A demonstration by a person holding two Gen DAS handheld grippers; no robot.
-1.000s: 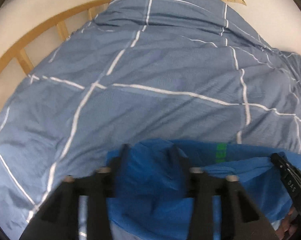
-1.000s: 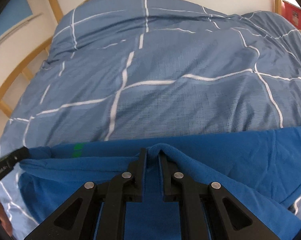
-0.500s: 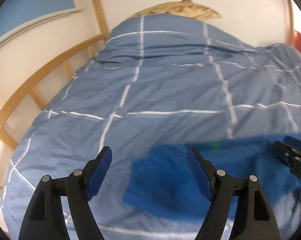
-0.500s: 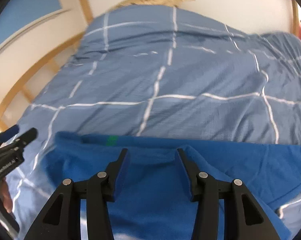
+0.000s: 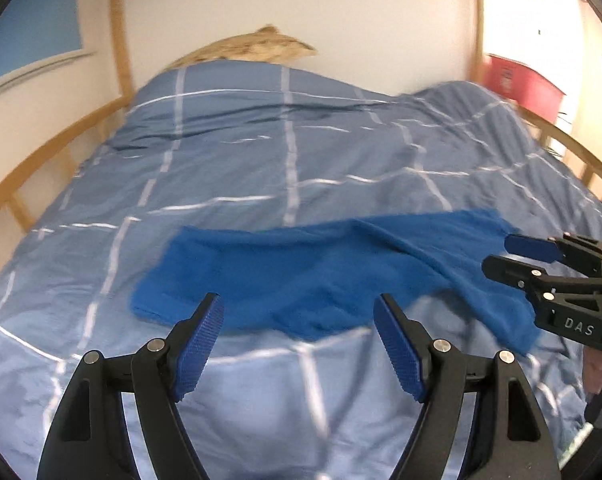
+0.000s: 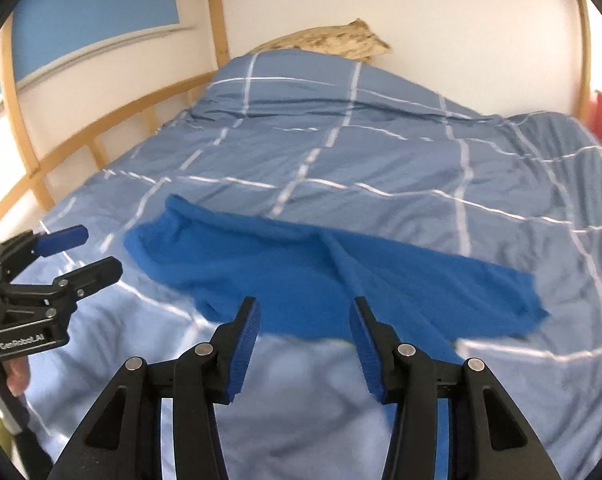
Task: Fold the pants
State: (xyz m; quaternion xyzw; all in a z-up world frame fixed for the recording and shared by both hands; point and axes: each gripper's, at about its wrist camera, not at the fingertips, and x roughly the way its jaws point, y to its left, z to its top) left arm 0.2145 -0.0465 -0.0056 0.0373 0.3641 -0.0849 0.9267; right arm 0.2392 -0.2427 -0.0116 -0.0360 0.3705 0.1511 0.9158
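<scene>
A: Where are the pants (image 5: 309, 276) rn?

B: Flat across the near part of the bed, on the blue checked duvet (image 5: 293, 152). One long strip running left to right, far edge fairly straight, near edge ragged. On the right a loose end trails down toward the near edge of the bed.

A: Grippers?

B: Both have let go. Left gripper (image 5: 299, 336) has its jaws wide apart, nothing btwn them, hovering just short of the near edge of the cloth. Right gripper (image 6: 303, 332) is parted too, less wide, also empty; its jaws just opened. Each shows in the other's cam, off to the side w/ bare blue pads.

A: How will it handle?

B: Looks like fleece, so soft, floppy, light, no stiffness at all. I'd guess it sags and bunches wherever it isn't supported. Nap prob gives the pads decent grip, not slippery. Nothing fragile.

A: Where to pinch?

B: Imo the two ends of one long edge, one gripper each, thru all layers so the stack doesn't split. A ridge (image 6: 343, 264) runs across the middle in the right cam, so smooth that first maybe.
</scene>
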